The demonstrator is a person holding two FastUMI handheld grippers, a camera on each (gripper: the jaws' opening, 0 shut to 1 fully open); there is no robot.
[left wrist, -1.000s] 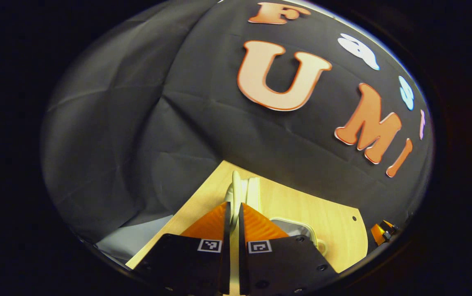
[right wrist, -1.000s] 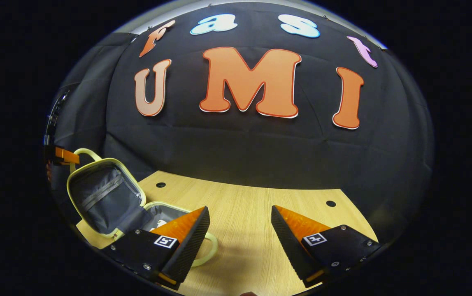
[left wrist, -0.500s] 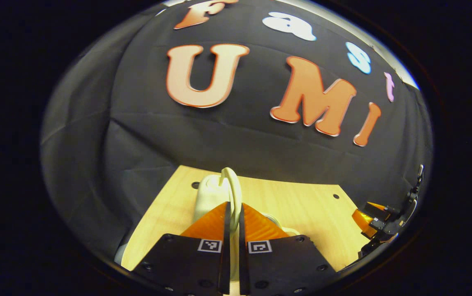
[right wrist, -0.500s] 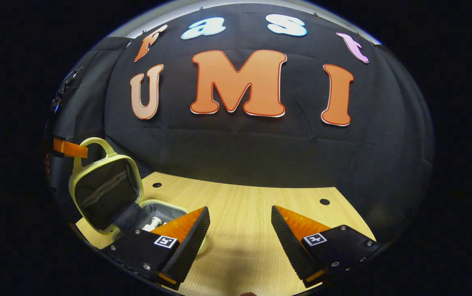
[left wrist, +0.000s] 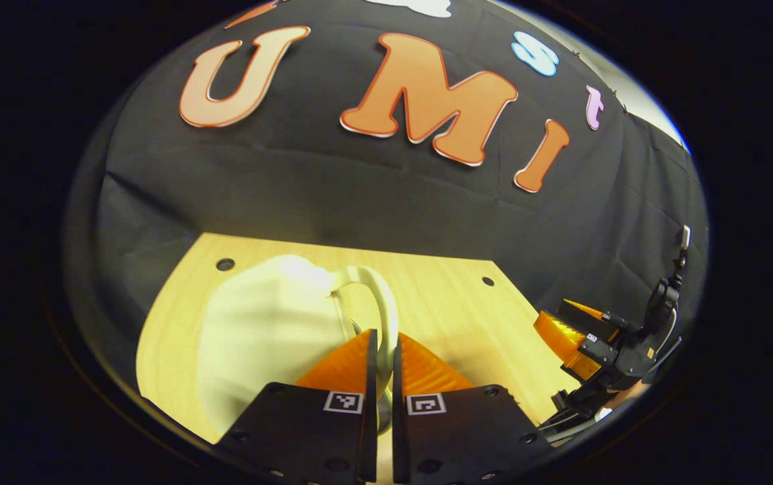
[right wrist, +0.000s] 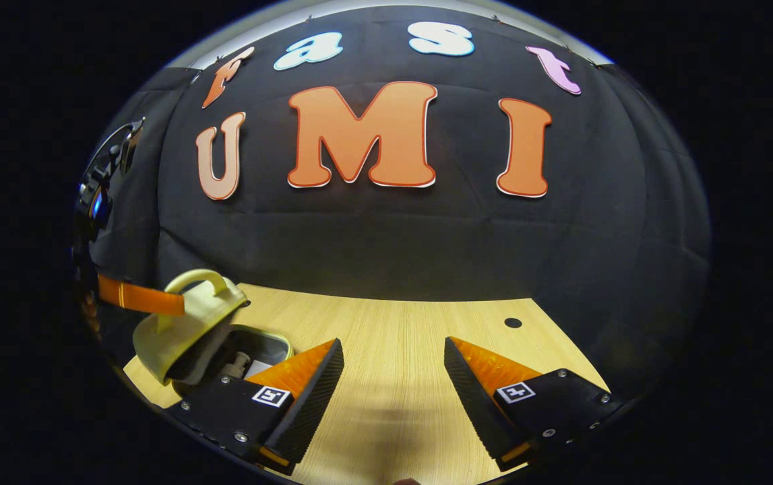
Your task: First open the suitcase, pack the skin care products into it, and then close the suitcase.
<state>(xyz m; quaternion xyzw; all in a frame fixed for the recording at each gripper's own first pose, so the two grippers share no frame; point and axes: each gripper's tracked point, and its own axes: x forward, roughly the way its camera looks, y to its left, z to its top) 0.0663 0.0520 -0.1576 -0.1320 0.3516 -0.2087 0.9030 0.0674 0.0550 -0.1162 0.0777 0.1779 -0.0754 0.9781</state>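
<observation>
Left gripper clamped on handle of pale-yellow hard-shell suitcase, lid tilted half-down over base on light wooden desk. Right gripper fingers apart, above bare desk beside it.

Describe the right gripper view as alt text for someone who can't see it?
A pale yellow suitcase sits half-closed at the left of a wooden table, its lid tilted down, held by its handle in the left gripper. A skin care bottle shows inside. The right gripper hovers open in the foreground.
</observation>
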